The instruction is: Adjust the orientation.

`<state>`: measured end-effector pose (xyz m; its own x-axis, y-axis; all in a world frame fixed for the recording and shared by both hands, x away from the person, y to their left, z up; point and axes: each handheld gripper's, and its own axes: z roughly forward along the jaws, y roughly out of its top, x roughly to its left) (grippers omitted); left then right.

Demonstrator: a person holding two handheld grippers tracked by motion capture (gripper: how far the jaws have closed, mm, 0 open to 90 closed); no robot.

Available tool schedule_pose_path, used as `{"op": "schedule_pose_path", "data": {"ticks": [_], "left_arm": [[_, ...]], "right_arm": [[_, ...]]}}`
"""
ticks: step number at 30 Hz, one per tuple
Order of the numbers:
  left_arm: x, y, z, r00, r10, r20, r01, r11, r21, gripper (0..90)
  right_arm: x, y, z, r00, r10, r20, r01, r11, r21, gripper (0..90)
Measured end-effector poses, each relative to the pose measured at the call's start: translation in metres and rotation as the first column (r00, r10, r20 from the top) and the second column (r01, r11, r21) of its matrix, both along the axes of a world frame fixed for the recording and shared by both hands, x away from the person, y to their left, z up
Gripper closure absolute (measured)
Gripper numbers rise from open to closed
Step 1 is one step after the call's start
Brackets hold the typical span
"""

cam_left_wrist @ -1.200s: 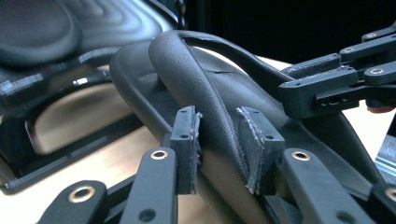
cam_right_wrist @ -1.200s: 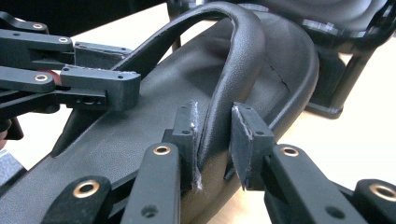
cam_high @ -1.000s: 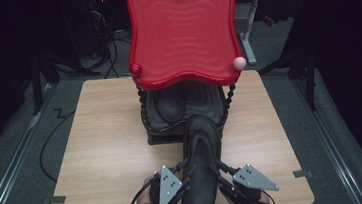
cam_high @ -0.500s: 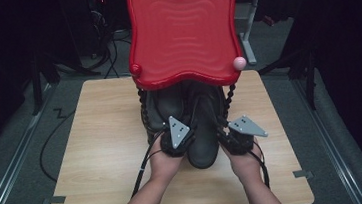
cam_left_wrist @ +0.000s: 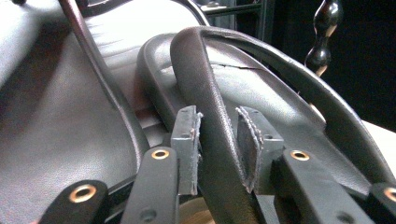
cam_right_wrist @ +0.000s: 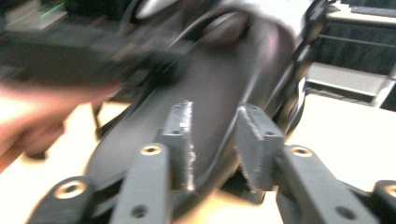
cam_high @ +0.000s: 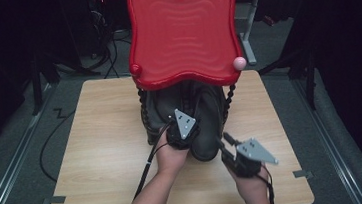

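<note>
Gripping the rim of the dark leather boot [cam_left_wrist: 210, 135], the left gripper [cam_high: 184, 129] has its pads pinched on that edge. Boot [cam_high: 196, 125] lies mid-table under the red tray [cam_high: 182, 31], toe toward the near edge. Right gripper [cam_high: 236, 152] sits just right of the toe; picture blurred, so I cannot tell whether its pads press.
</note>
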<state>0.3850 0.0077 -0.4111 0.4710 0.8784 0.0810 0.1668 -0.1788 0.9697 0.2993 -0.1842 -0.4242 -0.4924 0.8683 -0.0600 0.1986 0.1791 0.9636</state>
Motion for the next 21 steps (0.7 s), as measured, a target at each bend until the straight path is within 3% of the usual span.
{"op": "schedule_pose_path", "data": {"ticks": [3,6,9,14,21], "left_arm": [[0.000,-0.001,0.000,1.0000,0.005,0.002,-0.005,1.0000,0.004,69.0],[0.000,-0.001,0.000,1.0000,0.010,-0.001,-0.010,0.9999,0.003,69.1],[-0.001,-0.001,0.000,0.9999,0.012,-0.002,-0.012,0.9999,0.004,69.1],[0.001,0.000,0.000,0.9998,0.019,-0.003,-0.019,0.9998,-0.001,68.9],[0.000,0.003,-0.001,0.9997,0.026,-0.001,-0.026,0.9997,-0.003,67.7]], "right_arm": [[-0.029,0.005,-0.018,0.9974,0.064,-0.033,-0.065,0.9976,-0.024,87.7],[-0.038,0.018,-0.034,0.9870,0.126,-0.100,-0.132,0.9894,-0.060,89.7],[-0.036,0.030,-0.044,0.9832,0.138,-0.120,-0.149,0.9841,-0.096,89.7],[-0.023,0.028,-0.040,0.9874,0.108,-0.116,-0.116,0.9913,-0.061,89.8],[-0.013,0.026,-0.039,0.9911,0.078,-0.108,-0.085,0.9943,-0.064,89.7]]}}
